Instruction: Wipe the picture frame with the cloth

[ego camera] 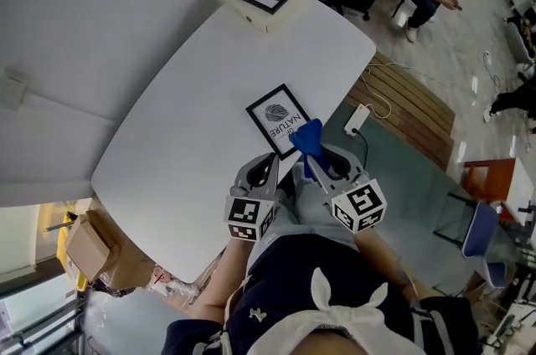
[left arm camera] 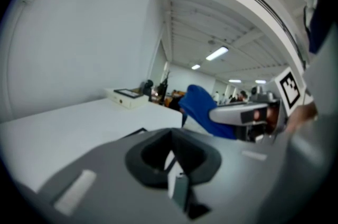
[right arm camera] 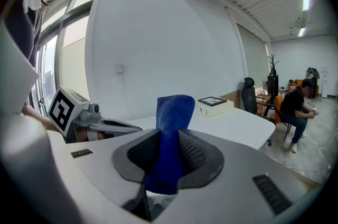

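Both grippers are held side by side at the lower centre of the head view, with their jaws pointed up-frame, away from the body. The left gripper is seen with its jaws drawn together and nothing pinched between them. The right gripper is clamped on the blue cloth, which is stood up out of its jaws. The marker cubes are turned back toward the body. The left forearm is angled in from the lower left.

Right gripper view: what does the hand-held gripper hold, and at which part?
The blue cloth, pinched around its middle between the right hand-held gripper's jaws; its upper end stands free.
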### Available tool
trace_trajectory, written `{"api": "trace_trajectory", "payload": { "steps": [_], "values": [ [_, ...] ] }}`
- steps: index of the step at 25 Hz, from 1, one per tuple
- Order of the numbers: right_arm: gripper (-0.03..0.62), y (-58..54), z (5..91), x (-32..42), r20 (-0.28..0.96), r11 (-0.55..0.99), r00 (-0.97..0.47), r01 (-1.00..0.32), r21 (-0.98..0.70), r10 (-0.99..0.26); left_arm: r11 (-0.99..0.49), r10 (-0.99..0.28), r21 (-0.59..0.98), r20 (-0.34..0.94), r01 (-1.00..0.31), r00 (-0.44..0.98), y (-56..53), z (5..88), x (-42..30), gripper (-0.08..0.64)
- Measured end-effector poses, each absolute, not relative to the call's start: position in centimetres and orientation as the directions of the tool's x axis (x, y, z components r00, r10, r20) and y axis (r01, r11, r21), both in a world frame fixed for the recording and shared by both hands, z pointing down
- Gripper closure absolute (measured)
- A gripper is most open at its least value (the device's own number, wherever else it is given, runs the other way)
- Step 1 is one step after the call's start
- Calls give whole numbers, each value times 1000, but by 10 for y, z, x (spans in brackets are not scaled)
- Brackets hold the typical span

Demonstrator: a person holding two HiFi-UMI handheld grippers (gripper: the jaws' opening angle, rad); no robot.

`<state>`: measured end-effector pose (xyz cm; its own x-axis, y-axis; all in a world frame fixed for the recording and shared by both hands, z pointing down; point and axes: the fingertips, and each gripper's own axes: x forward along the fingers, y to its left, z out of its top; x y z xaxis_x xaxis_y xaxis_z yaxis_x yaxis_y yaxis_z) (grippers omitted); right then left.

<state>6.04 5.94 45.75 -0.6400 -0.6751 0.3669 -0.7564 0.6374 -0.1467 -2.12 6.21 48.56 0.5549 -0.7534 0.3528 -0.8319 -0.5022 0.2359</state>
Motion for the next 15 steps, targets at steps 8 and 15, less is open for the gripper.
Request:
{"api": "trace_trajectory", "payload": {
  "steps": [8,15],
  "values": [
    [500,22,466,48,388,701,-695,-697,-154,-606,-439,-769,253,390,-862,506,31,502,-27,555],
    [500,-14,470,38,403,750,-734,-644,-153,-547,-390,-781,240,424,-889,458,-1,510,-36,555]
  ]
}}
